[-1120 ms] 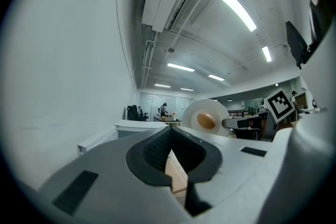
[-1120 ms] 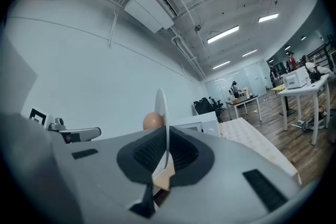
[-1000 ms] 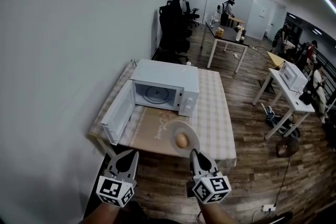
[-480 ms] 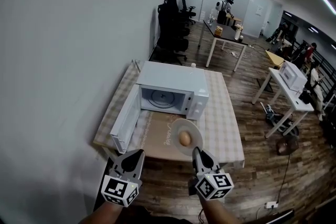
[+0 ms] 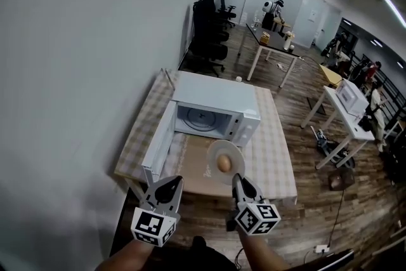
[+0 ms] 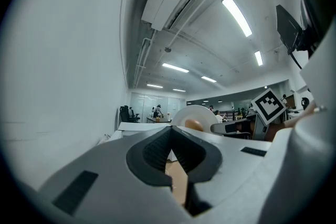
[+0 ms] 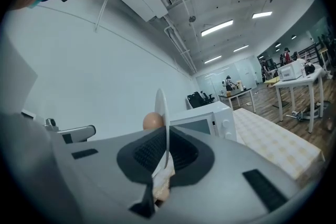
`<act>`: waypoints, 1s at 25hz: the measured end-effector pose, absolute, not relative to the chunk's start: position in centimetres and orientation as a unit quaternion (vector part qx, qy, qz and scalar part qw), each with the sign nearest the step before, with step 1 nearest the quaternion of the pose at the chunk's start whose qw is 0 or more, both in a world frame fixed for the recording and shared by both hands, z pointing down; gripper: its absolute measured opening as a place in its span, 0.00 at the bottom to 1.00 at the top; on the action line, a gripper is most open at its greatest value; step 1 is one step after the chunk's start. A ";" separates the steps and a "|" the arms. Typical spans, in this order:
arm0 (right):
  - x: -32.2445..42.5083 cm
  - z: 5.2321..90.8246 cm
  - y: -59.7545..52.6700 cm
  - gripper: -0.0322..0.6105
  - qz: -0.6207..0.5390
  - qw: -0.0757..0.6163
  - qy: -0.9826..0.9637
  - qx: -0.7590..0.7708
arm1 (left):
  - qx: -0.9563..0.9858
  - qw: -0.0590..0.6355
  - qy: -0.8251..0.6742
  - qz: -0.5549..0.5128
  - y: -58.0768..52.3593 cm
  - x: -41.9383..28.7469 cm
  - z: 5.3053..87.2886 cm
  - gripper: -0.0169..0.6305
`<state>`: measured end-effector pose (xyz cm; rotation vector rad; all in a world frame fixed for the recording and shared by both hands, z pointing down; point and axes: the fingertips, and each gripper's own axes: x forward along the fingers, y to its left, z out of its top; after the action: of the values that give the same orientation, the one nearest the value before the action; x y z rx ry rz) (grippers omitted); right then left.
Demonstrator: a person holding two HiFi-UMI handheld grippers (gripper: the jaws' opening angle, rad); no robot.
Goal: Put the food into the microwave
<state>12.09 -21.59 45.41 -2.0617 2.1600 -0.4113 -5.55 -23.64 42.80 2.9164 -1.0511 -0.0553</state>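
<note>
Right gripper [image 5: 236, 181] clamped on the near rim of a white plate [image 5: 216, 153], brown round food [image 5: 224, 164] sitting on it, plate over the near edge of the checkered table [image 5: 279, 165]. Left gripper [image 5: 170, 185] closed and empty, just left of the plate. White microwave [image 5: 216, 97] farther back on the table, door [image 5: 157, 148] swung open to the left, cavity facing the plate.
</note>
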 end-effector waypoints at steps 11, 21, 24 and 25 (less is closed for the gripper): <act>12.5 50.3 -28.8 0.07 -0.197 0.075 0.704 -0.678 | 0.937 0.023 -0.347 0.005 -29.2 -4.7 44.1 0.04; 15.4 54.9 -35.7 0.08 -0.255 0.084 0.680 -0.682 | 0.936 0.032 -0.348 0.032 -33.8 -2.3 45.5 0.04; 16.0 56.4 -37.3 0.07 -0.269 0.089 0.674 -0.682 | 0.936 0.035 -0.349 0.040 -34.9 -1.8 46.3 0.04; 16.3 57.0 -37.8 0.08 -0.276 0.090 0.671 -0.683 | 0.936 0.037 -0.348 0.044 -35.3 -1.6 46.6 0.04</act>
<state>16.32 -37.79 57.05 -2.0296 1.9942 -0.8198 -1.59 -35.26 46.61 2.8725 -1.0697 0.1351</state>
